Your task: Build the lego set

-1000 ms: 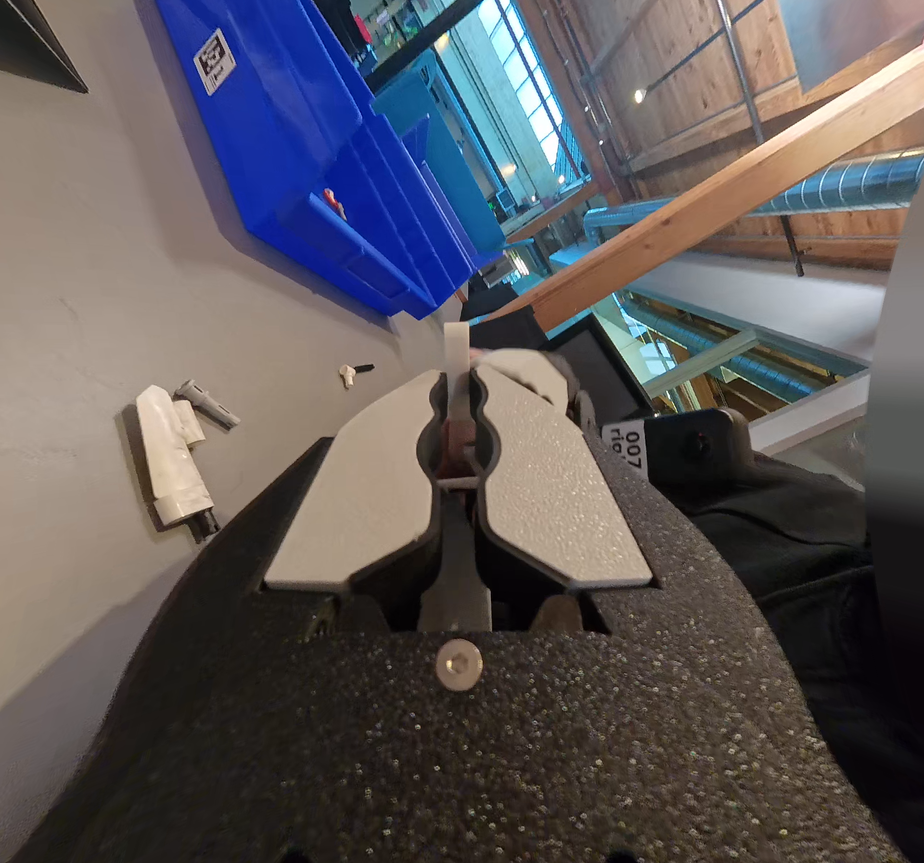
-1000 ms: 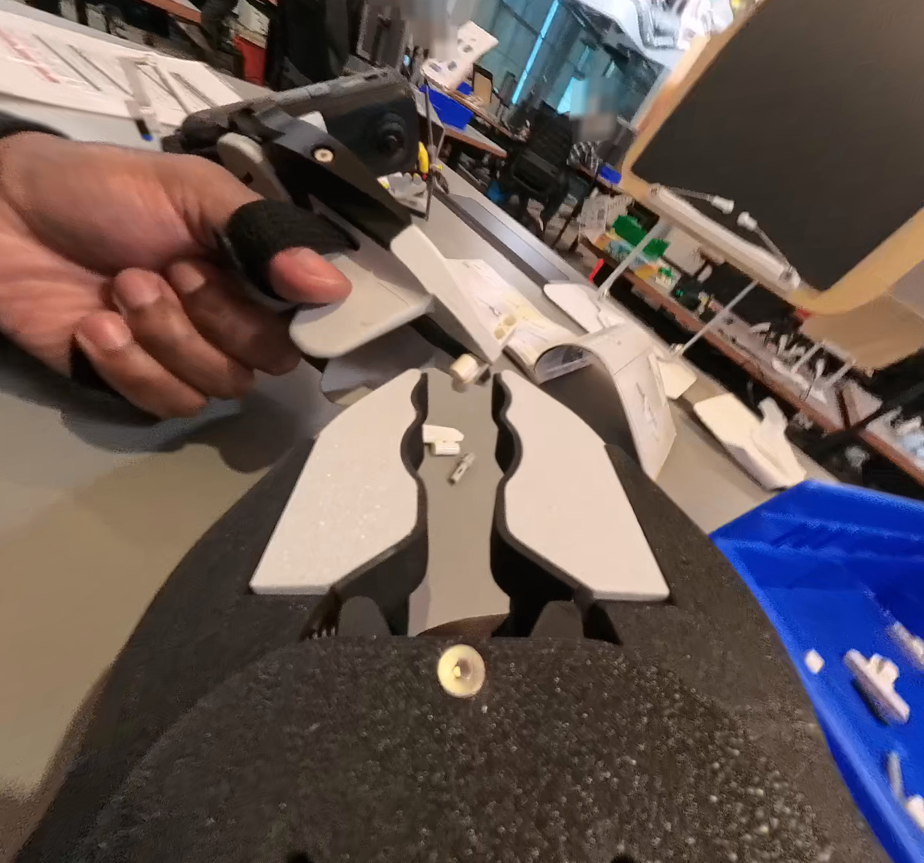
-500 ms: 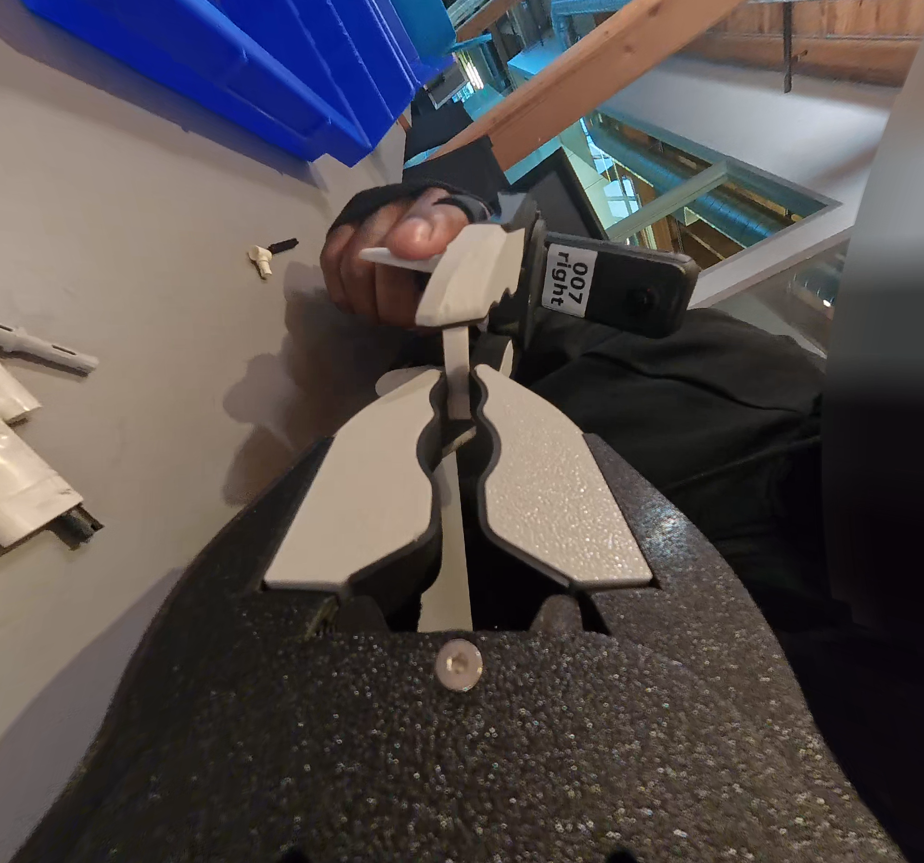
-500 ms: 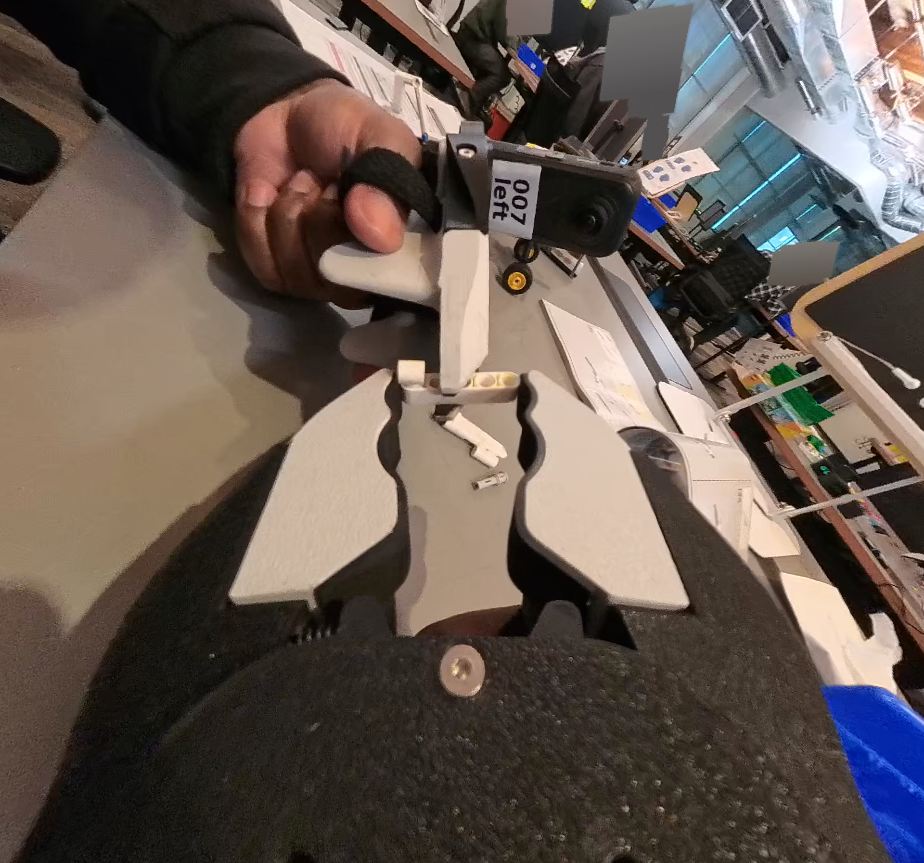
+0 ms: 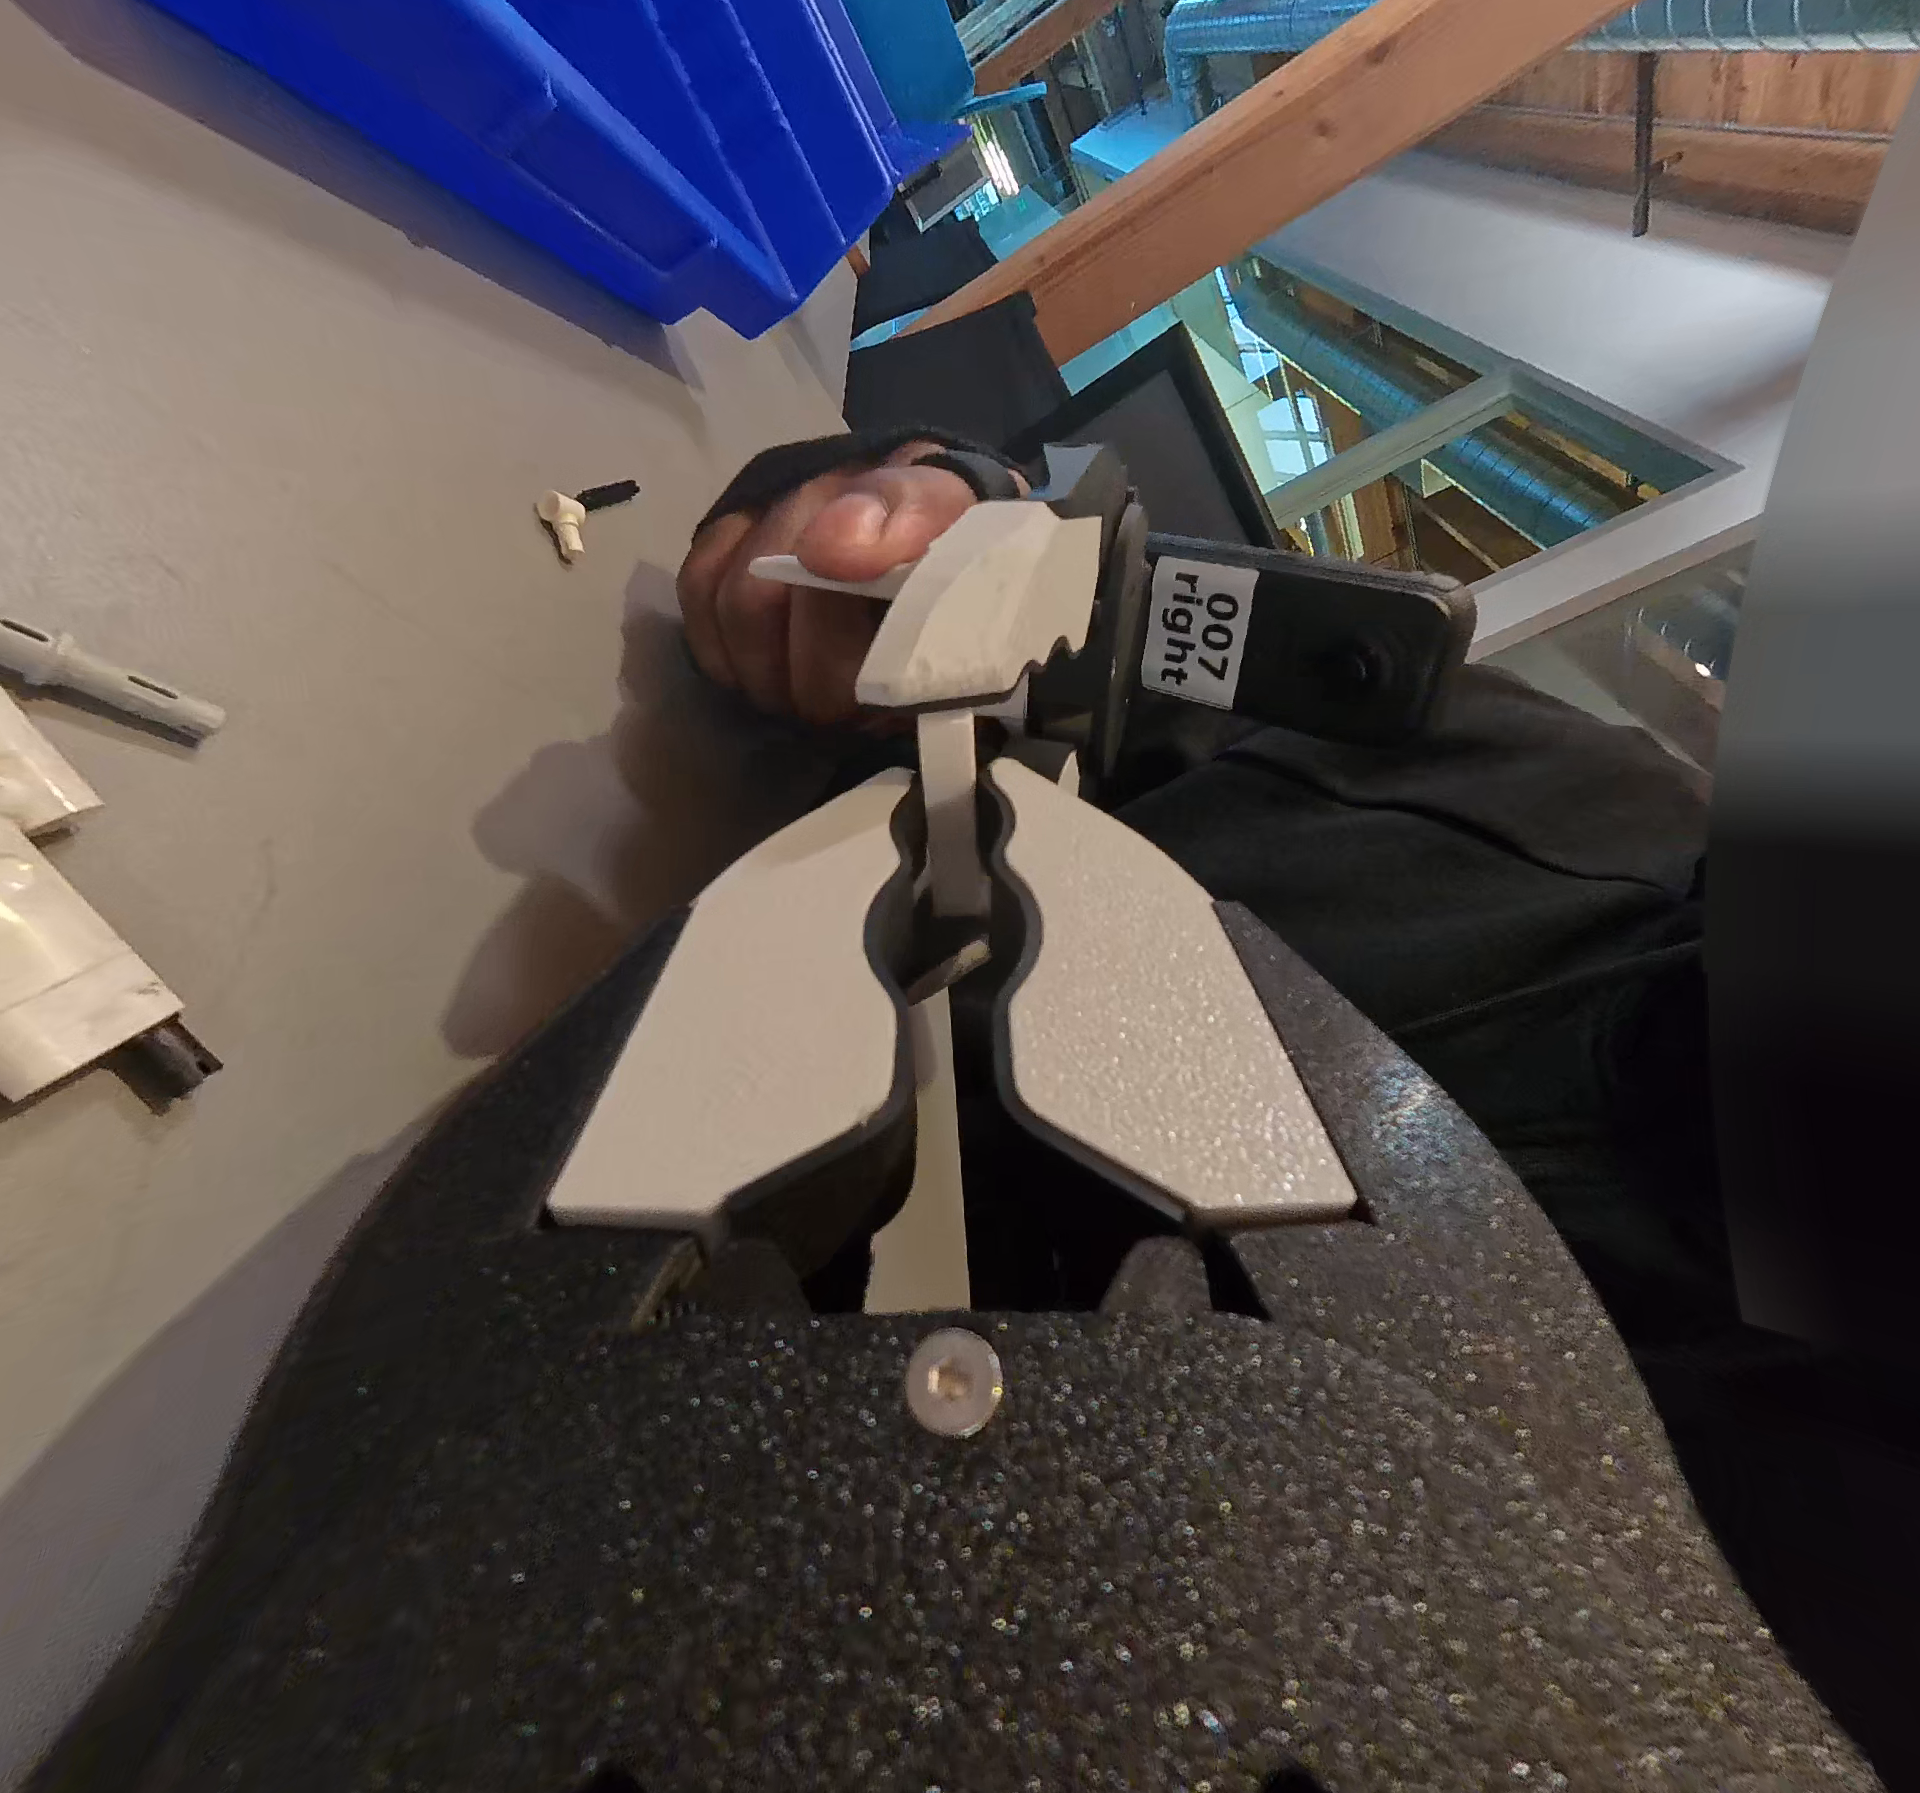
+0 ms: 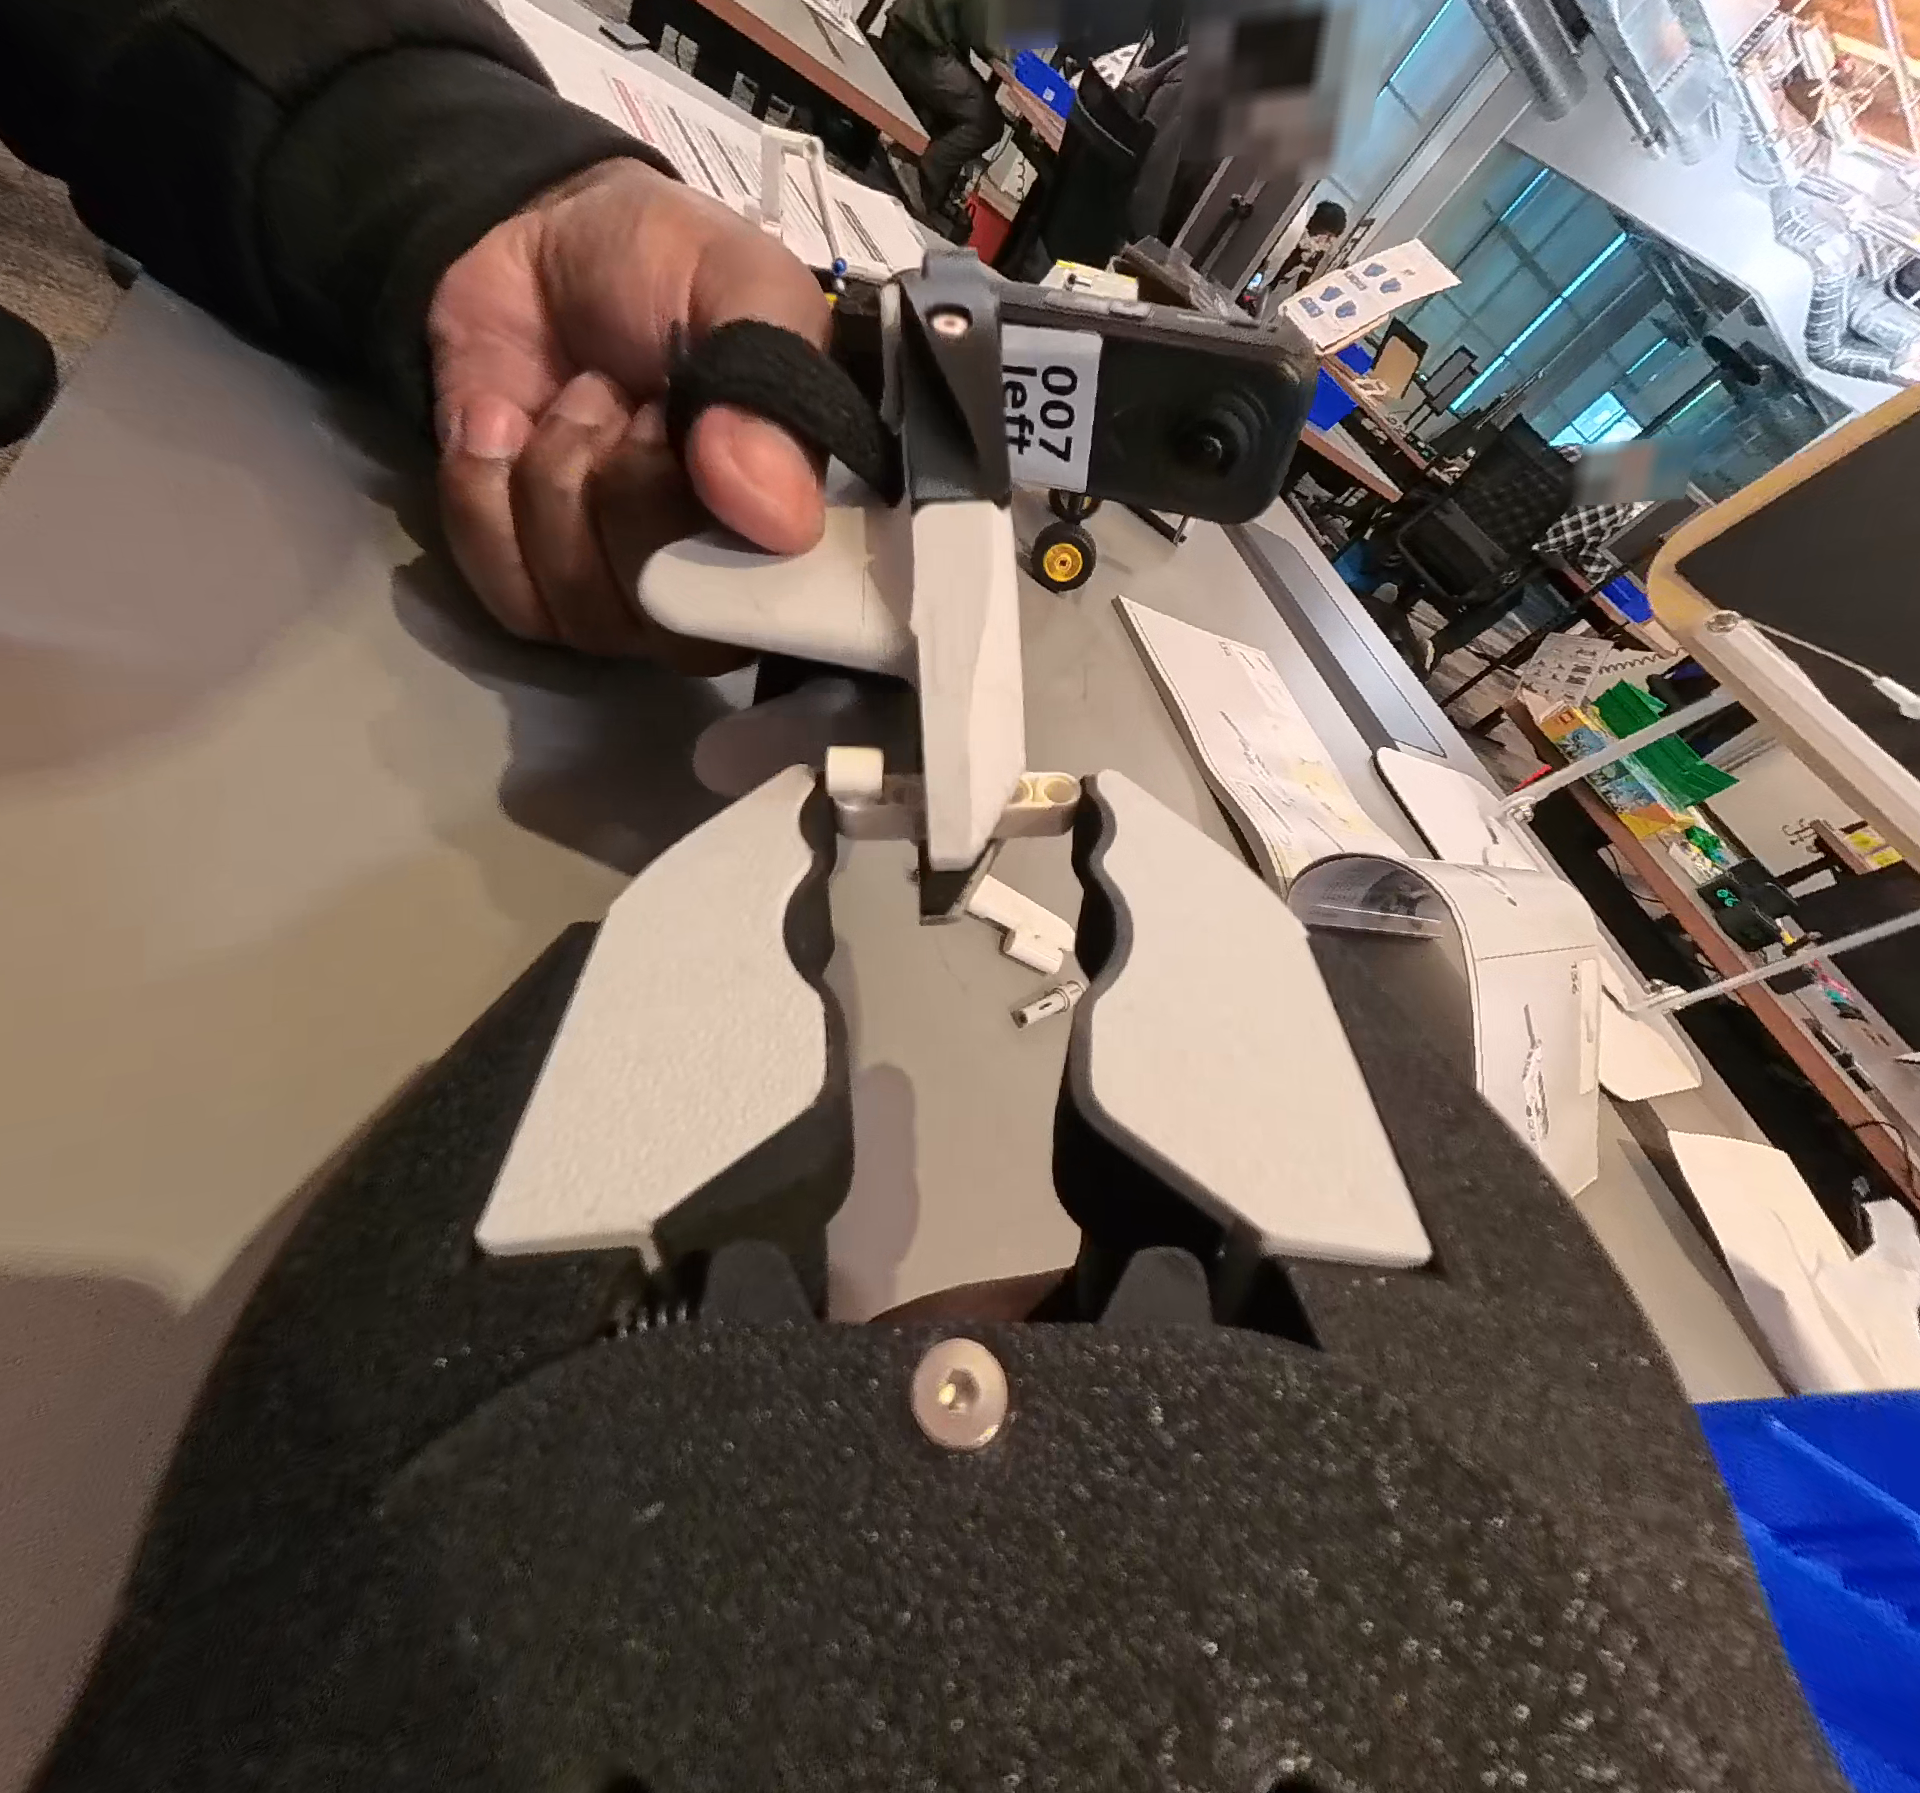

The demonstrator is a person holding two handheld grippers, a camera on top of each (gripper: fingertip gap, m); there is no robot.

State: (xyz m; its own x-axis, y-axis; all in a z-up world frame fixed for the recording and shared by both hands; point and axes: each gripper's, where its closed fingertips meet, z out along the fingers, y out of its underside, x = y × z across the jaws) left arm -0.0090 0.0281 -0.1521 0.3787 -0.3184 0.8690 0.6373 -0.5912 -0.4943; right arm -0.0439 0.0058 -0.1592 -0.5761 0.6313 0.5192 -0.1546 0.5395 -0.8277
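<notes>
My left gripper (image 5: 951, 793) is shut on a light grey holed beam (image 5: 948, 808), which shows edge-on between its pads. In the right wrist view the left gripper's finger (image 6: 966, 704) clamps the beam (image 6: 1044, 793) across its middle and holds it level above the table. A white connector (image 6: 854, 769) sits on the beam's left end. My right gripper (image 6: 951, 789) spans the beam lengthwise, with its fingertips against both ends. In the left wrist view one finger (image 5: 977, 621) of the right gripper lies over the beam's far end, held by a hand.
A blue bin (image 5: 416, 29) stands at the table's far side and also shows in the right wrist view (image 6: 1849, 1535). A white piece (image 6: 1023, 922) and a grey pin (image 6: 1047, 1000) lie under the beam. An open booklet (image 6: 1247, 735), a yellow-hubbed wheel (image 6: 1065, 554), a grey axle (image 5: 104, 678) and a white bag (image 5: 62, 1005) lie nearby. Less than 4 cm separates the two grippers' tips. About 9 cm separates my right fingertips from the grey axle (image 5: 104, 678). My right wrist view (image 6: 1047, 1004) looks at it from another angle.
The two grippers came together. The right jaws widened and came round the beam's ends. The left gripper kept its hold on the beam. Little has moved in the last half second.
</notes>
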